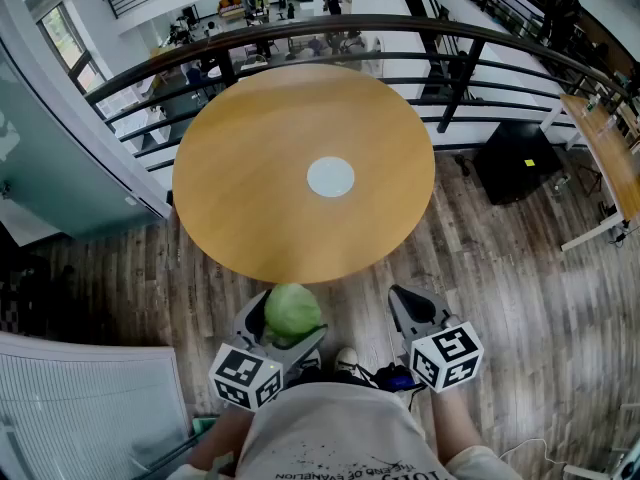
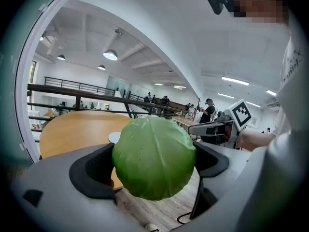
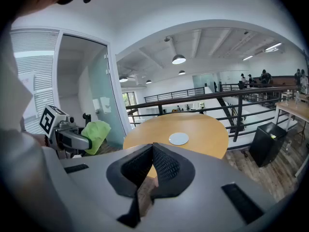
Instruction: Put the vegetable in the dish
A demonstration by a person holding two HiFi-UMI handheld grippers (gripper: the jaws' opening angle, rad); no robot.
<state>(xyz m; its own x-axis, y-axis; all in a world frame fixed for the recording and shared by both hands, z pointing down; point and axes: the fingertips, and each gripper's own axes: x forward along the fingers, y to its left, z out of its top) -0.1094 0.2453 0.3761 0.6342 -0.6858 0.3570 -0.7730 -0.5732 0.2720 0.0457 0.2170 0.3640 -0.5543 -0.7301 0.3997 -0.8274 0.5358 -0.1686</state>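
Green cabbage [image 1: 292,312] gripped, white dish [image 1: 330,177] centred on table [image 1: 240,198]

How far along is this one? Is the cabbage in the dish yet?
Done: the cabbage is picked up, clamped in the left gripper. In hand: it is held short of the table's near edge. Left: carry it to the empty dish at the table's centre and release. The right gripper is shut and empty.

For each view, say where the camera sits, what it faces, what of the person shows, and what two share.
Head view: on head, facing down at table, dish; shirt, left gripper, right gripper show.
Left gripper view: on left gripper, facing jaws gripping cabbage; shirt at right.
Right gripper view: on right gripper, facing shut empty jaws; shirt left.
Gripper views share the dish.
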